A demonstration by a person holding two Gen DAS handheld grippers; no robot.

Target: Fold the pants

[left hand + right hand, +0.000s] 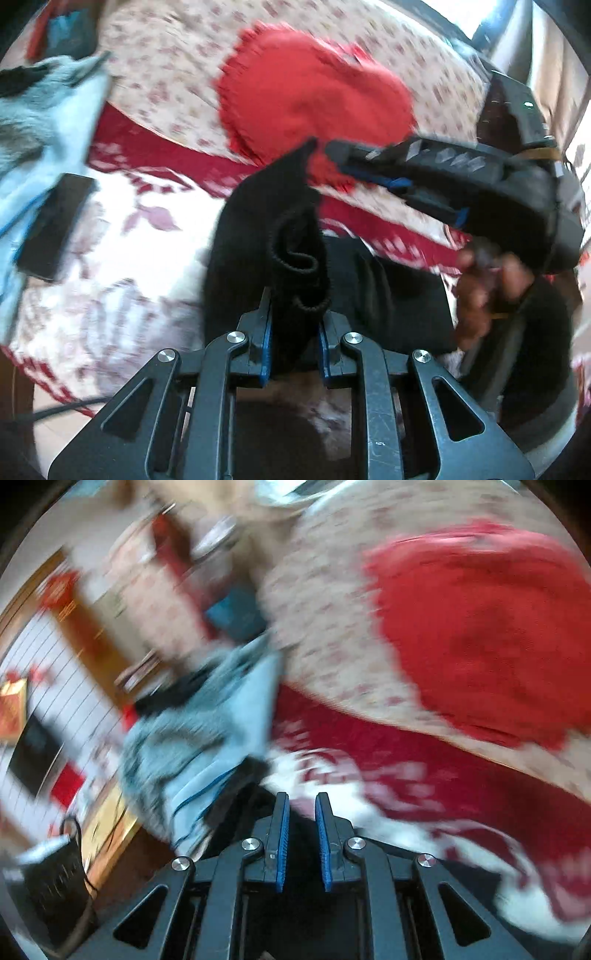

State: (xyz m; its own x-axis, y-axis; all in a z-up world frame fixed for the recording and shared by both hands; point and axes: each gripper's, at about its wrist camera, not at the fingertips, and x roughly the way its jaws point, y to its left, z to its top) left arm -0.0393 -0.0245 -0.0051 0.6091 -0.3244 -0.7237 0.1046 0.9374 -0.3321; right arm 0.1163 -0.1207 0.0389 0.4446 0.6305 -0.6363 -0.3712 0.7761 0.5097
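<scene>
Left hand-held gripper (295, 314) pinching black pants (266, 236), which we see rising toward upper centre; right hand-held gripper (328, 149) touching their tip, grip undeterminable.

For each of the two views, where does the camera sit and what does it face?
Left wrist: on the left gripper, facing the black pants it clamps; the right gripper and the person's hand show.
Right wrist: on the right gripper, facing the bed; only its fingers show, slightly apart.
Shared: red cloth, light blue garment.
</scene>
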